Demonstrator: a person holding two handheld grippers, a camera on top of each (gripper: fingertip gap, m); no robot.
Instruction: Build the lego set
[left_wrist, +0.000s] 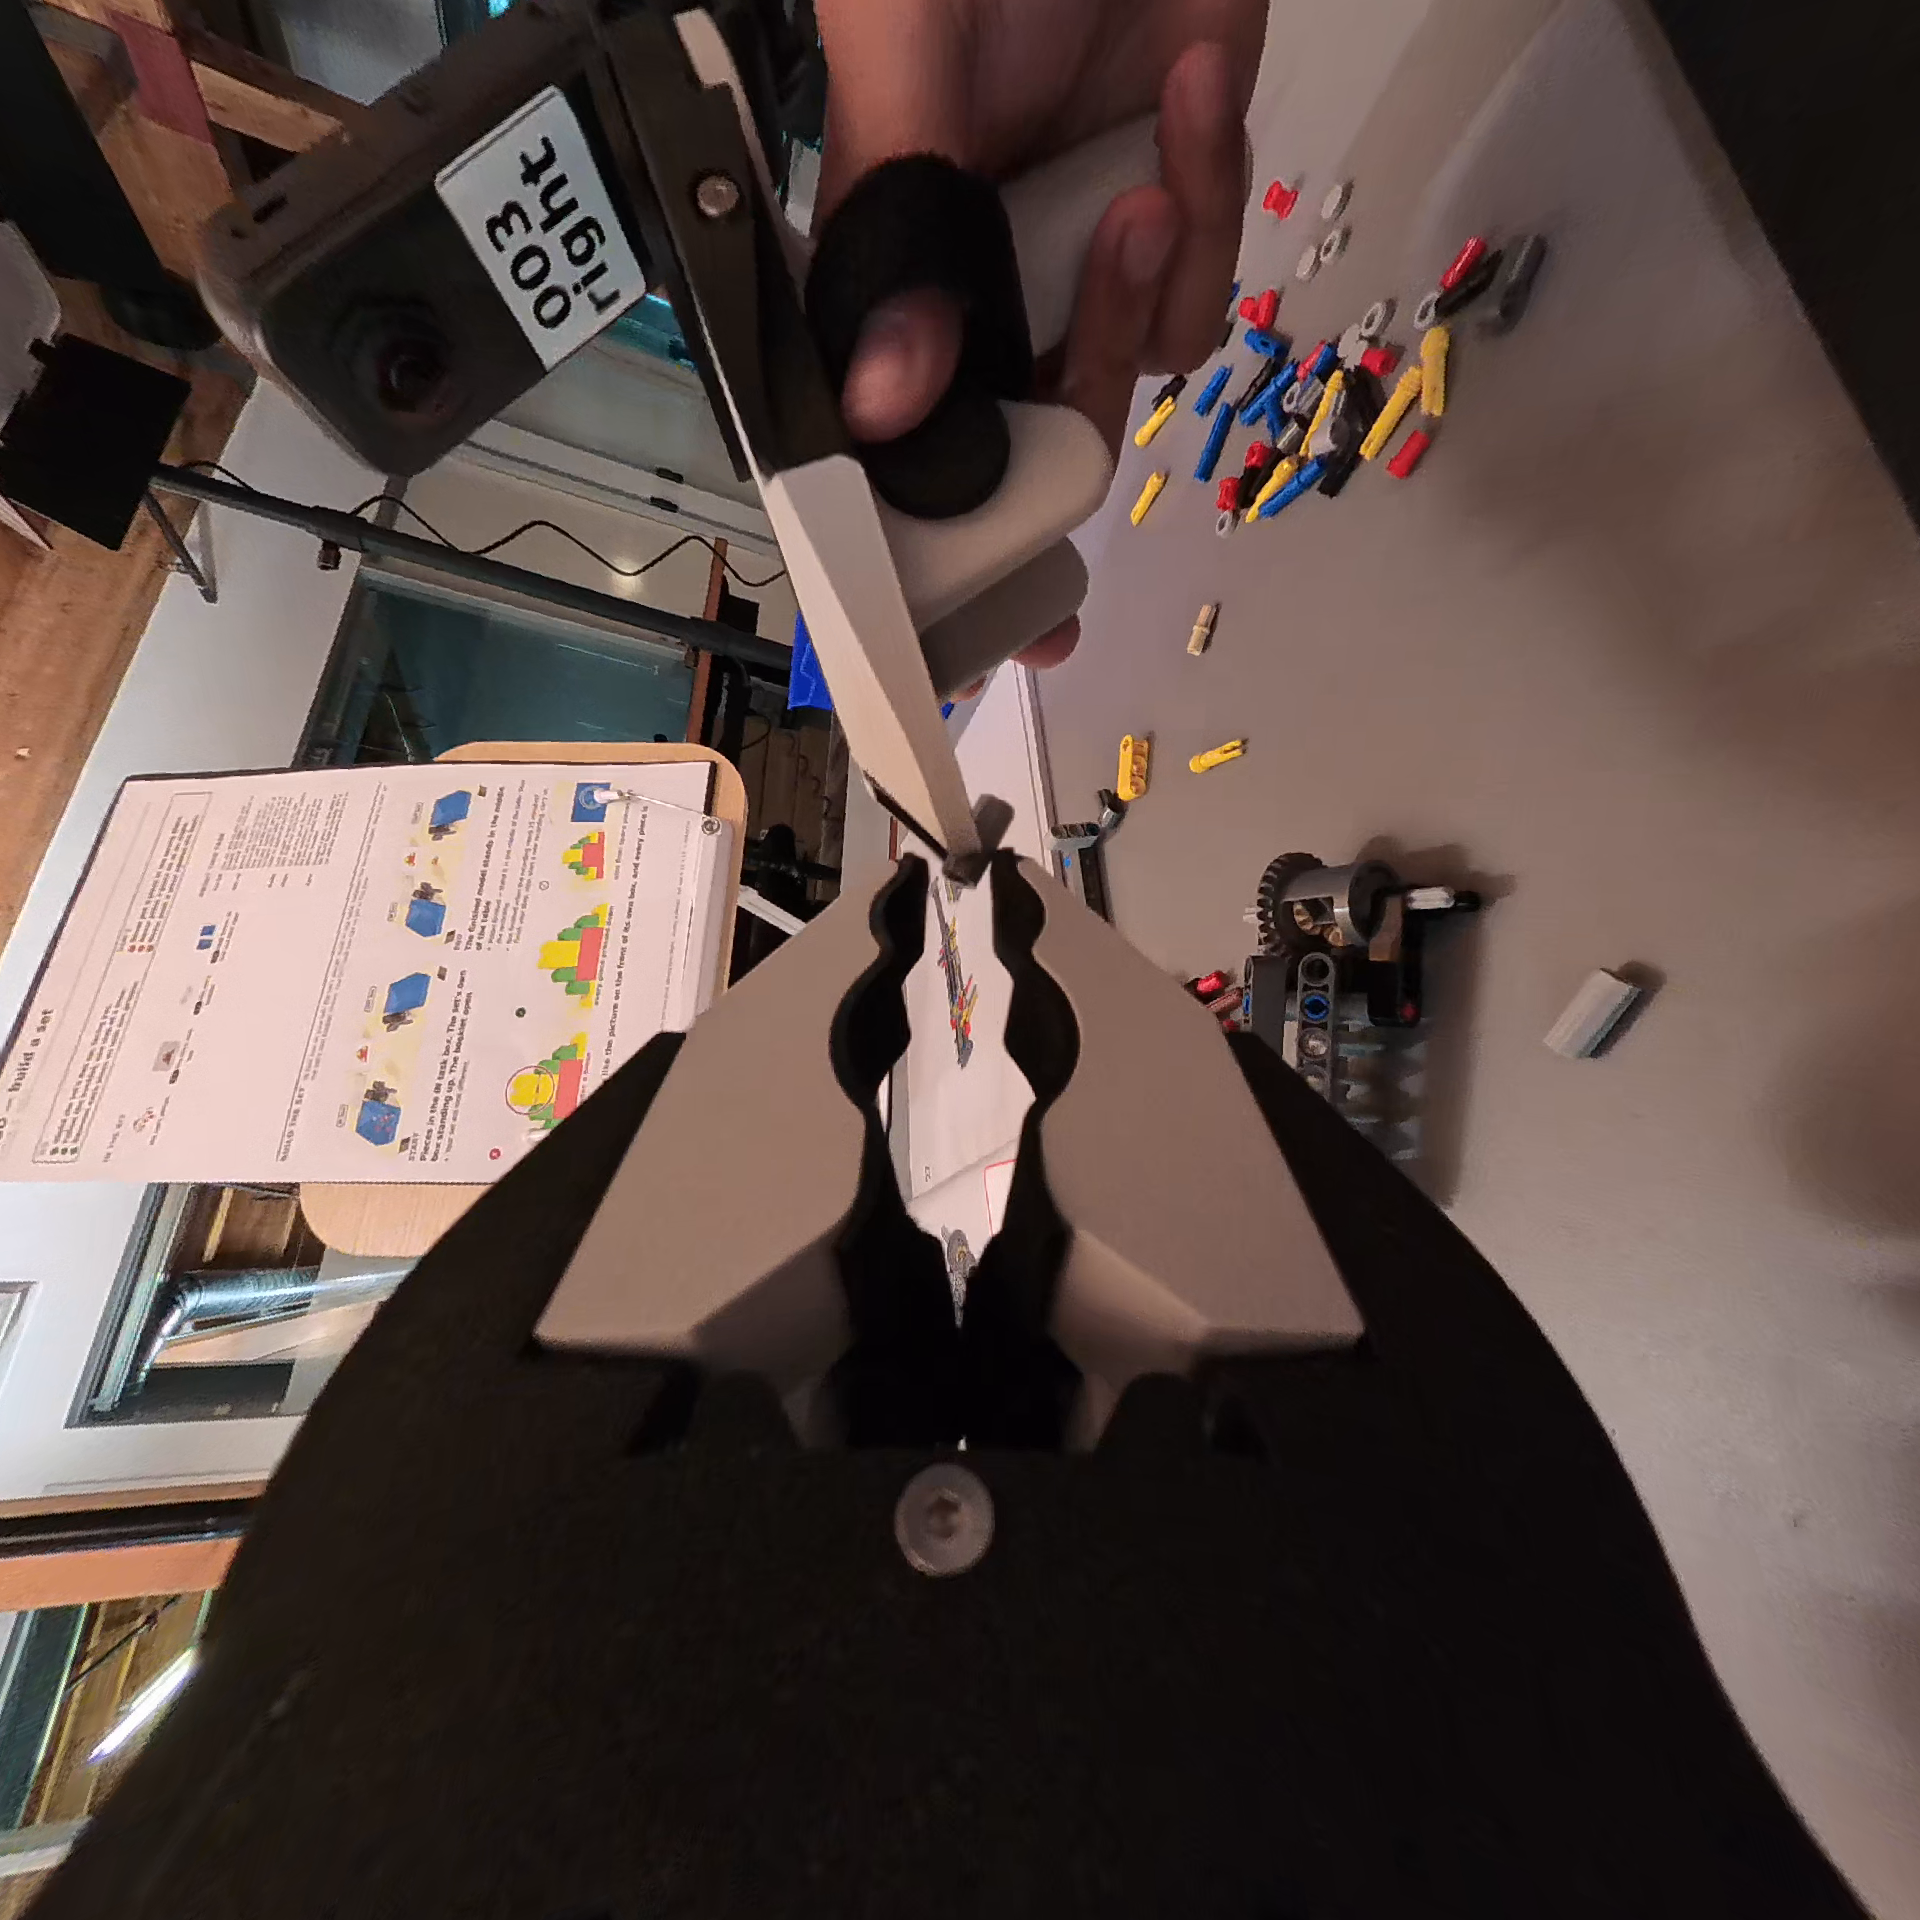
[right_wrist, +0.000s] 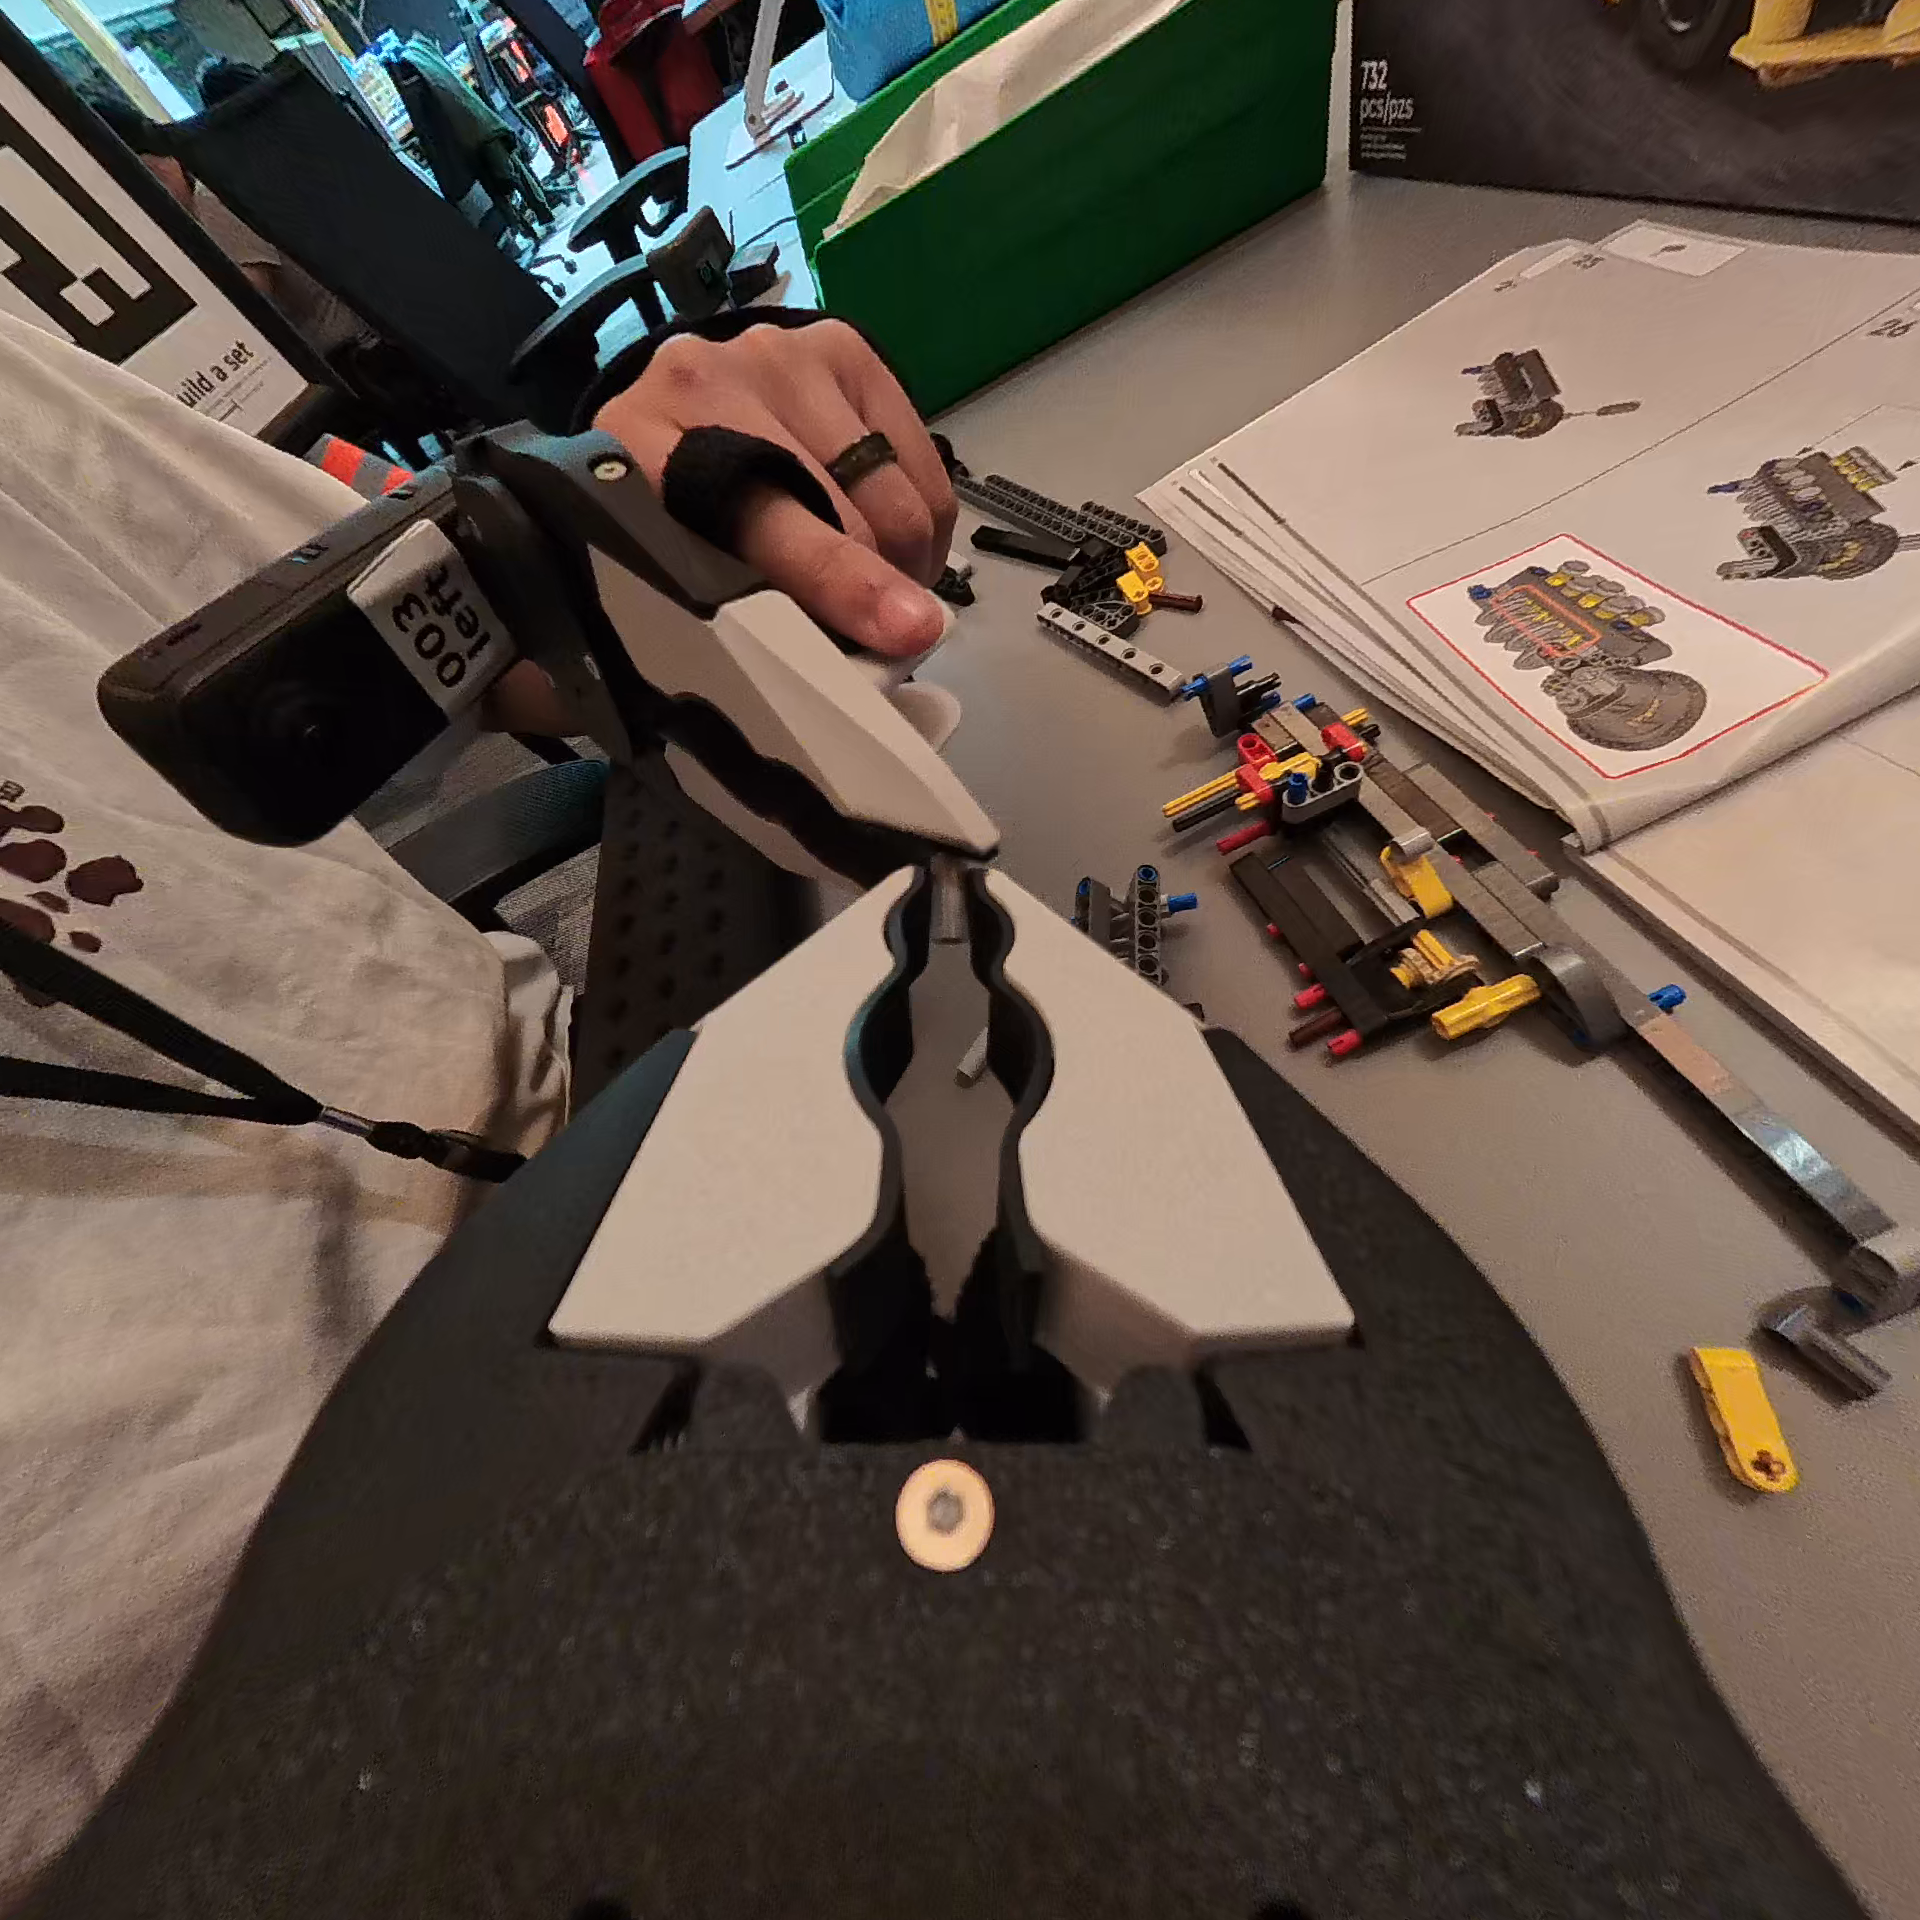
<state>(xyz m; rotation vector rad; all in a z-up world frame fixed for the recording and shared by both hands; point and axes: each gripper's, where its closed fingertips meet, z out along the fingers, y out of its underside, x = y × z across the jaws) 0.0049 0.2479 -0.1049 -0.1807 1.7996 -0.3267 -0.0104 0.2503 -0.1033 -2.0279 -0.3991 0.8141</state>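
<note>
Flat grey tabletop (right_wrist: 1351, 1558) underlies everything. Green open-topped bin (right_wrist: 1049, 197) at far edge, pale crumpled paper (right_wrist: 997, 83) inside. Black office chairs (right_wrist: 623, 208) beyond the table, in a lit room behind. White printed sheet with coloured pictures, on a light wooden clipboard (left_wrist: 364, 977), stands upright off the table's end in the left wrist view. Black-and-white patterned card (right_wrist: 83, 249) stands at far left of the right wrist view. White cloth garment with dark brown blotches (right_wrist: 156, 1039) beside it, black lanyard strap (right_wrist: 187, 1081) across it.
</note>
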